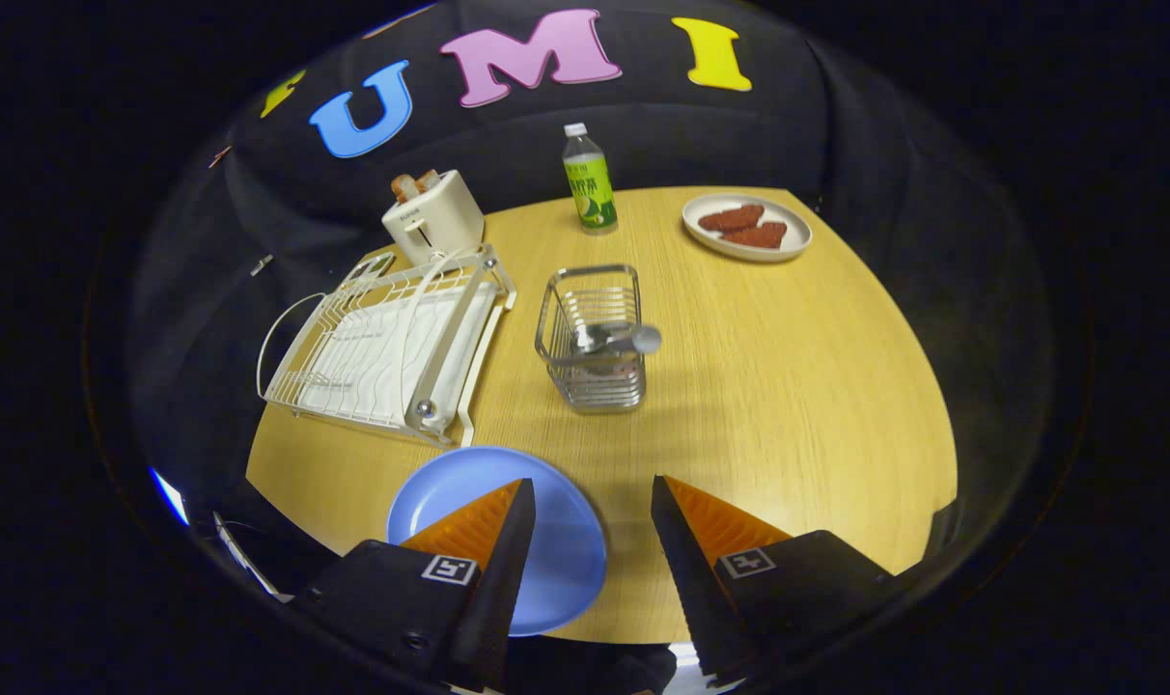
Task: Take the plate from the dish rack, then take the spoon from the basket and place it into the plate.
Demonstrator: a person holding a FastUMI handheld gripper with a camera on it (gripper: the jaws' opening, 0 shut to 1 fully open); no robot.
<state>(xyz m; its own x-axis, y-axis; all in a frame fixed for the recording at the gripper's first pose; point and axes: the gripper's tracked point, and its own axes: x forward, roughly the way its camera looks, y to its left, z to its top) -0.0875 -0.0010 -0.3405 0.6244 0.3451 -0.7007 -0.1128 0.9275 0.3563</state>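
A blue plate [556,550] lies flat on the wooden table [788,386], near its front edge, partly under my left finger. The white wire dish rack [392,352] stands beyond it to the left with no dishes in it. A metal spoon [619,338] rests in the wire basket [593,338] at the table's middle, its handle end poking over the basket's right rim. My gripper [593,492] hovers above the table's front edge, open, with nothing between its fingers. The basket is well ahead of the fingertips.
A white toaster [435,217] with bread in it stands behind the rack. A green-labelled bottle [588,181] stands at the table's far edge. A white plate [747,228] with brown food sits at the far right.
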